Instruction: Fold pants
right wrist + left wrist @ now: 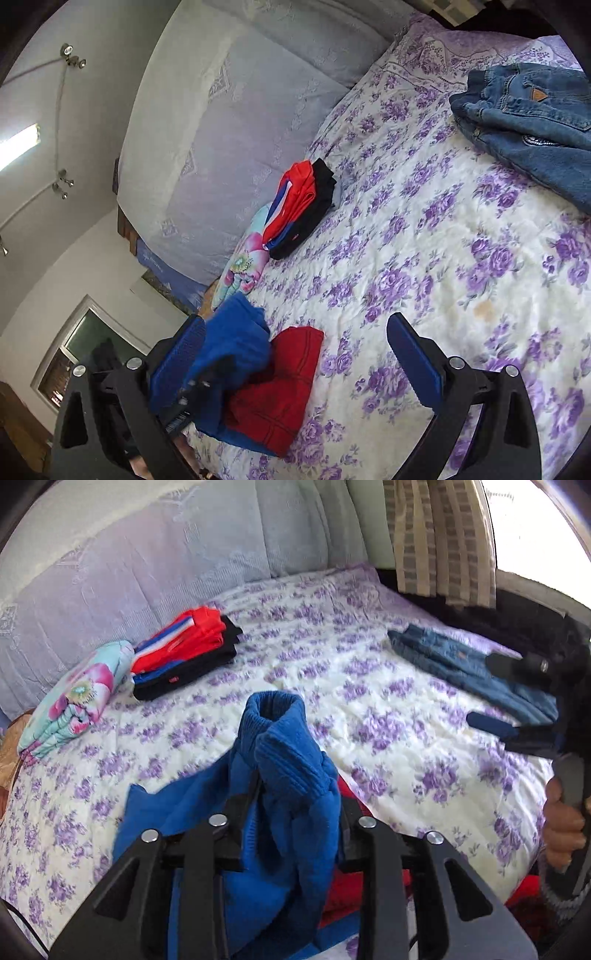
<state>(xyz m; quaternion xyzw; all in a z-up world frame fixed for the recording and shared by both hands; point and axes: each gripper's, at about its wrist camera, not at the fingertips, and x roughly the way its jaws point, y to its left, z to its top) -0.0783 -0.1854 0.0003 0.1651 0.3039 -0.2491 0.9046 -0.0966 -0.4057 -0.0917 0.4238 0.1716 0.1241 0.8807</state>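
Your left gripper (295,775) has its jaws drawn close on a bunched blue ribbed cuff of the blue-and-red pants (280,746), which stands up between them at the near edge of the bed (369,701); the pads themselves are buried in cloth, so the grip is judged from the pinch. The rest of the garment, with its red part, trails down and back toward you, so its long axis seems to run from the cuff toward the near edge. Your right gripper (295,354) stands wide open and holds nothing; in its own view the pants lie at its left finger, with the red part between the fingers, so it is the free tool nearest the loose end. The jeans (535,122) lie far right, well apart; the folded stack (303,206) sits far left, beside a floral bundle (240,273).
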